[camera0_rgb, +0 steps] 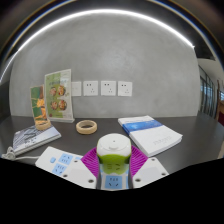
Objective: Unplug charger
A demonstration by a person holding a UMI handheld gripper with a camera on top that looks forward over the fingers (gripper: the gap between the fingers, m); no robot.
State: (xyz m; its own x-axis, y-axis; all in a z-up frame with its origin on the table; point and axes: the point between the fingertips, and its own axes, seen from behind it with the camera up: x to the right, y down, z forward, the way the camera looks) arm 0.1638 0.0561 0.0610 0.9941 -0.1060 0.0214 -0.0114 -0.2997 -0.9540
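The jaws of the gripper (112, 170) clamp a white-green charger (112, 160) before a book (147, 134) and tape roll (87, 127).

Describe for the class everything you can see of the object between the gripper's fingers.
The charger is a small, blocky plug-in unit that looks like white plastic with a pale green upper part. It stands upright between the two fingers of the gripper, flanked by their magenta pads. Whether the pads actually press on it cannot be told. Its base, and whatever it plugs into, are hidden. It sits low over a dark tabletop.
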